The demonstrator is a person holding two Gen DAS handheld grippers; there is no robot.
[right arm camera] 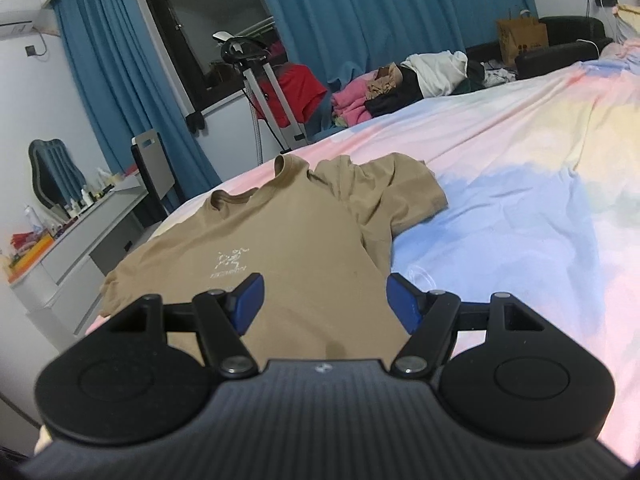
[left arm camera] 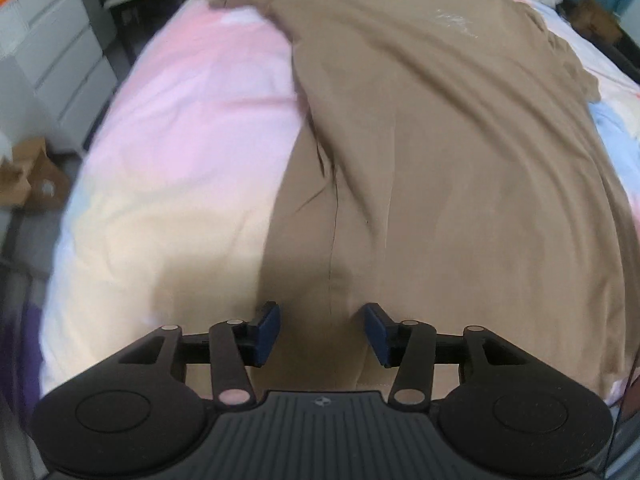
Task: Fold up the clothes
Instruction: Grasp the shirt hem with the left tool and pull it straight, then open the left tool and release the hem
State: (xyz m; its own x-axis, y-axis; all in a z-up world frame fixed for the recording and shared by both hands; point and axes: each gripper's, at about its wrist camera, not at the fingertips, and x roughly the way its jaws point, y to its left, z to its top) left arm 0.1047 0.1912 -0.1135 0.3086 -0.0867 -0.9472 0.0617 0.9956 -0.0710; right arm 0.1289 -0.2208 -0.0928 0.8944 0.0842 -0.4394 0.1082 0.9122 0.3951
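Lying flat on a bed (right arm camera: 520,184) with a pastel pink, blue and yellow sheet: tan T-shirt (right arm camera: 288,240), collar toward 12 o'clock, one sleeve folded at 1 o'clock. Hovering above its hem, left gripper (left arm camera: 320,334), spread, nothing between the pads. Right gripper (right arm camera: 325,302) spread wide too, empty. Beyond: blue curtains (right arm camera: 380,12), clothes pile (right arm camera: 400,80) at 1 o'clock, grey dresser (right arm camera: 80,240) at 9 o'clock.

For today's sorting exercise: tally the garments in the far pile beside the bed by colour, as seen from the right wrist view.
Red garment: 1
Pink garment: 1
White garment: 1
Black garment: 1
Tan garment: 1
Total: 5 told apart; others may be hidden.
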